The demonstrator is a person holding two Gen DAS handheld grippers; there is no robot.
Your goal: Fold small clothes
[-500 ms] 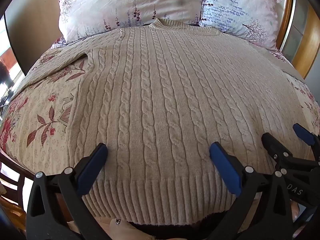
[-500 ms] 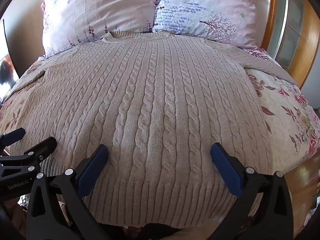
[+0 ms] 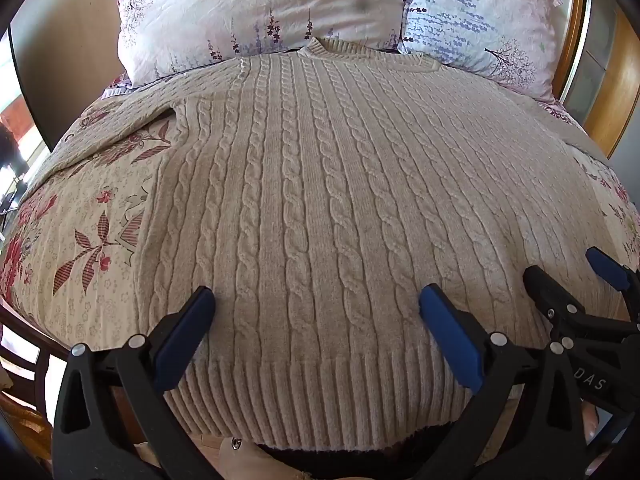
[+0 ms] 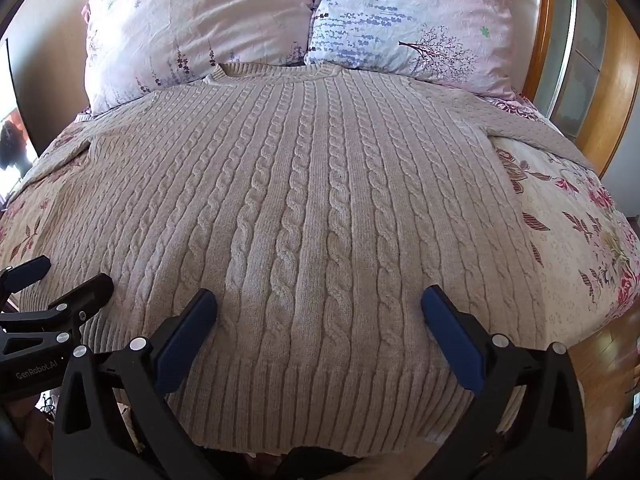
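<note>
Both the left gripper [image 3: 316, 320] and the right gripper [image 4: 318, 320] hang wide open, holding nothing, low in frame above the hem of a beige cable-knit sweater [image 4: 312, 216]. It lies flat on a floral bedspread [image 4: 568, 240], long axis running up-frame, collar toward two pillows [image 4: 200, 28]. The left gripper reads "GenRobot.AI"; the right, "DAS".

Left gripper [image 3: 316, 312], right gripper [image 4: 318, 312]: jaws spread wide.

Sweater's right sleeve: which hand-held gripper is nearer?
Right. The right hand-held gripper hovers open over the hem on the right sleeve's side; the left hand-held gripper, also open, sits beside it, farther left.
</note>
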